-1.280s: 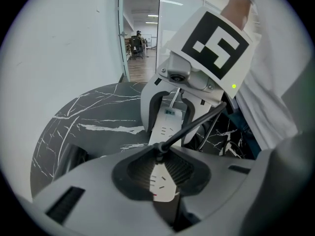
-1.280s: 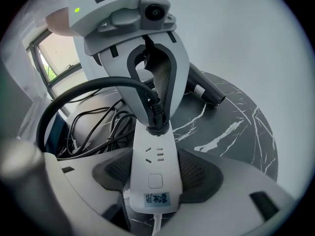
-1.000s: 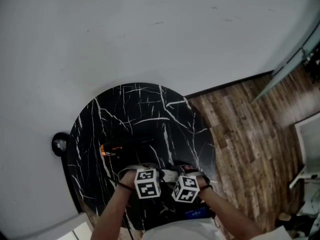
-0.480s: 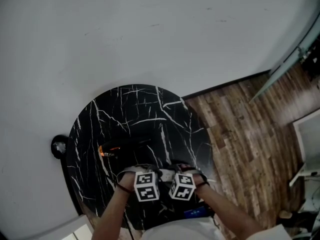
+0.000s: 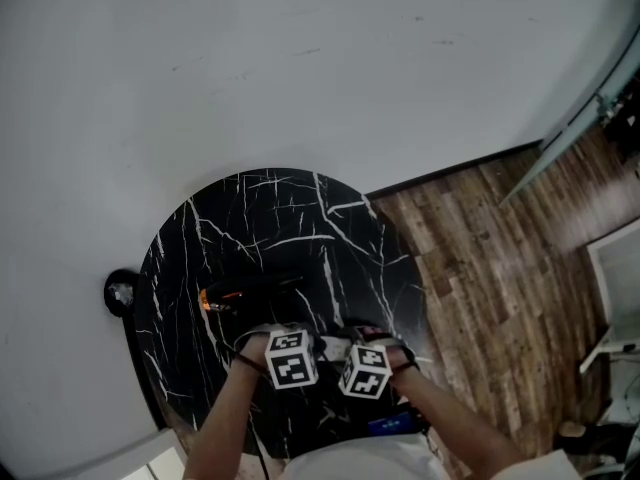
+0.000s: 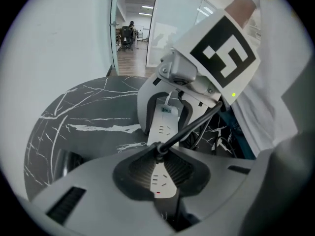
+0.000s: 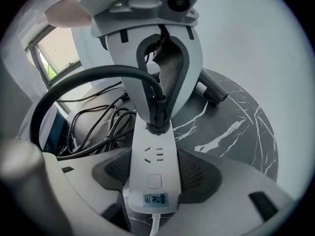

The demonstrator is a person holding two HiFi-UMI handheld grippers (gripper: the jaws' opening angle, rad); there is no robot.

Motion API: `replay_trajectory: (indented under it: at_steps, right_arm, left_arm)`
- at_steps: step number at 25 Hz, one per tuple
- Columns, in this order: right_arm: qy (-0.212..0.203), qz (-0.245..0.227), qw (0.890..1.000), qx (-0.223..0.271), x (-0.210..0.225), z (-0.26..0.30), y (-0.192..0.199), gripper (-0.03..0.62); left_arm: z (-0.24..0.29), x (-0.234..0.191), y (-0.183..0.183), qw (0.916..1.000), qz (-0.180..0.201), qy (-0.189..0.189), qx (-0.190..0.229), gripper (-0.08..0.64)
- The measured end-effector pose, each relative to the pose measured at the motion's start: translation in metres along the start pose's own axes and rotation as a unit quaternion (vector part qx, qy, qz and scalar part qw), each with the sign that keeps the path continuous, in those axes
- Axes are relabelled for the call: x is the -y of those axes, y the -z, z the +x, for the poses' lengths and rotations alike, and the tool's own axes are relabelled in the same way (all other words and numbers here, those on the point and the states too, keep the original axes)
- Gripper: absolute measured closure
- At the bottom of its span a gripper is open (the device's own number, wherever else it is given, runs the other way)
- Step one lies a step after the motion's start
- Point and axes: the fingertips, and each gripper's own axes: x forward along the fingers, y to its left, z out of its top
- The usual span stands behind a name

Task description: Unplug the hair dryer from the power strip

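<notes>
The power strip (image 7: pixel 152 154) is a slim white bar with slot sockets on its top face, a square button and a small blue label near one end, where a thin white lead leaves it. It lies flat on the black, white-veined table (image 5: pixel 300 218), close to the person's edge. Its long axis runs from one gripper to the other, left to right in the head view.

The right gripper (image 7: pixel 153 173) clamps the label end, one pad against each long side. At the other end a black plug (image 7: pixel 156 118) stands in a socket, its thick black cord (image 7: pixel 98 75) arching up and away to the side.

The left gripper (image 6: pixel 157 157) has its jaws round that plug, easing apart slightly but with the pads on it.

The hair dryer (image 5: pixel 262 290) is a dark shape farther in on the table, hard to make out against the top.
</notes>
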Motion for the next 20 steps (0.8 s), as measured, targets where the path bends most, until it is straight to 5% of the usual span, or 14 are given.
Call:
replay_trajectory:
  at_steps: [6, 9, 14, 20]
  right_arm:
    - [-0.003, 0.002, 1.000, -0.004, -0.0001, -0.0001, 0.0005, 0.325]
    - [-0.003, 0.001, 1.000, -0.004, -0.0004, 0.0004, 0.0012, 0.325]
    - [-0.003, 0.003, 1.000, -0.001, 0.0003, 0.0008, 0.0000, 0.325]
    - [-0.007, 0.005, 1.000, 0.003, -0.0002, 0.0012, 0.0001, 0.324]
  left_arm:
    - [0.0020, -0.0008, -0.0007, 0.9943, 0.039, -0.090, -0.043, 0.515]
    - [0.0040, -0.0004, 0.0011, 0.9973, 0.024, -0.060, -0.036, 0.515]
    - [0.0008, 0.0028, 0.0017, 0.9970, 0.013, 0.065, -0.041, 0.508]
    - [0.0006, 0.0022, 0.0010, 0.9973, 0.037, 0.033, -0.054, 0.509]
